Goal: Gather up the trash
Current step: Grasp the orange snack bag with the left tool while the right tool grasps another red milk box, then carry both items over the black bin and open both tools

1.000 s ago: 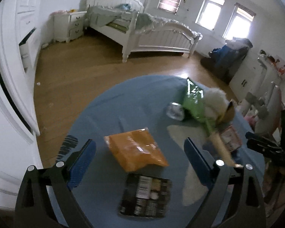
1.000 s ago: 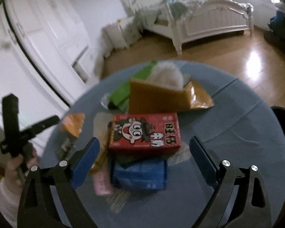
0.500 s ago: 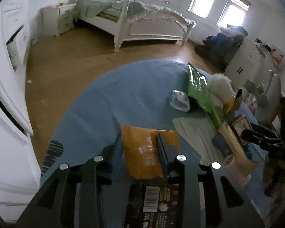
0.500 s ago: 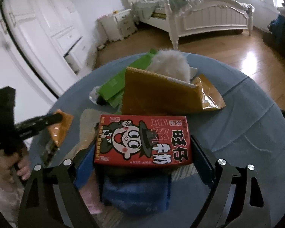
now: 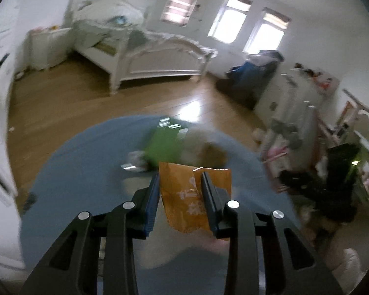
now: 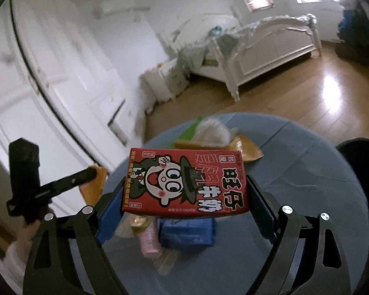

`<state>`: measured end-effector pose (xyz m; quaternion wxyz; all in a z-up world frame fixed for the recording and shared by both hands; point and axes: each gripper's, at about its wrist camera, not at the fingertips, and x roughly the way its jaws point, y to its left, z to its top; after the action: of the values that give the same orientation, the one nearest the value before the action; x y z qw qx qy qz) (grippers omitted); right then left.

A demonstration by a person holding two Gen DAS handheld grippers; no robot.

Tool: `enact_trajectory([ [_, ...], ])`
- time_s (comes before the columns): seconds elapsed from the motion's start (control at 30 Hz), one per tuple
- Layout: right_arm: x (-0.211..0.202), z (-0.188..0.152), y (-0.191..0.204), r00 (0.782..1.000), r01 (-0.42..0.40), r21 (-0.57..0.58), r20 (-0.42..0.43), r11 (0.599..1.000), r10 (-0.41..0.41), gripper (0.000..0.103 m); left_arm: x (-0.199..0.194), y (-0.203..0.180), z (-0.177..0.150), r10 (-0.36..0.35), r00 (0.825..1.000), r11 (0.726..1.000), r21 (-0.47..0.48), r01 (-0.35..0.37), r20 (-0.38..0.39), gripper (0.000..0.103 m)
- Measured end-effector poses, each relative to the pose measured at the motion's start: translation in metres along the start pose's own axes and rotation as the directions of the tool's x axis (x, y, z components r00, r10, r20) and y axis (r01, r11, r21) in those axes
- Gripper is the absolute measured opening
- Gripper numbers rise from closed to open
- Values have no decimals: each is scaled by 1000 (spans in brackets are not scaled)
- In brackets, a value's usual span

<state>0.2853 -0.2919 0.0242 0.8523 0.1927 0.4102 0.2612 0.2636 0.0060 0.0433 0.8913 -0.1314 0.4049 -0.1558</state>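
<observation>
**Both hands loaded, wrappers lifted clear and ready to be carried off**

The orange snack wrapper (image 5: 193, 196) hangs pinched between the narrow-set jaws of the left gripper (image 5: 180, 179), its lower edge dangling free above the blue tabletop (image 5: 81, 172). The red milk carton (image 6: 185, 180) sits crosswise in the right gripper (image 6: 185, 189), whose jaws stand wide but press on the carton's two ends; it too looks raised off the surface. From the right wrist view the left gripper and its wrapper show off to the side, held by the person's hand (image 6: 33, 223).

The step in hand seems to be the lift after a double pick. More litter lies below: a green packet (image 5: 163, 145), a blue pack (image 6: 187, 233), a pink tube (image 6: 150, 241), an opened tan bag (image 6: 243, 147) and a small clear wrapper (image 5: 135, 158).

No bin or bag shows in either view, so the next move calls for carrying both pieces to wherever the trash goes, keeping both grips firm; the limp wrapper could slip if the jaws ease.
</observation>
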Motion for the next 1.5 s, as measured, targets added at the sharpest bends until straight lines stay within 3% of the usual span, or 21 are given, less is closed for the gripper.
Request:
enact_trajectory([
  [0.23, -79, 7, -68, 984, 55, 135, 159, 989, -77, 88, 44, -110, 17, -156, 986, 980, 111, 162, -65, 34],
  [0.4, -134, 3, -132, 960, 123, 240, 219, 963, -176, 88, 85, -181, 24, -251, 960, 946, 177, 271, -128, 34],
  [0.57, -157, -10, -189, 944, 154, 334, 228, 930, -238, 88, 139, -232, 21, -320, 929, 920, 172, 352, -186, 34],
  [0.87, -140, -27, -253, 944, 166, 432, 190, 887, -269, 88, 225, -260, 9, -317, 902, 927, 102, 360, -294, 34],
  [1.2, -115, -29, -297, 948, 174, 490, 152, 854, -281, 88, 271, -252, 9, -275, 898, 942, 92, 323, -344, 36],
  [1.23, -113, -28, -300, 948, 178, 494, 145, 851, -283, 88, 276, -251, 9, -263, 900, 946, 91, 311, -348, 38],
  [1.37, -109, -25, -303, 951, 203, 489, 108, 848, -290, 89, 277, -246, 12, -235, 917, 957, 87, 276, -323, 81],
  [1.5, -110, -27, -294, 939, 240, 480, 104, 844, -326, 93, 262, -246, 14, -228, 926, 953, 125, 276, -302, 83],
])
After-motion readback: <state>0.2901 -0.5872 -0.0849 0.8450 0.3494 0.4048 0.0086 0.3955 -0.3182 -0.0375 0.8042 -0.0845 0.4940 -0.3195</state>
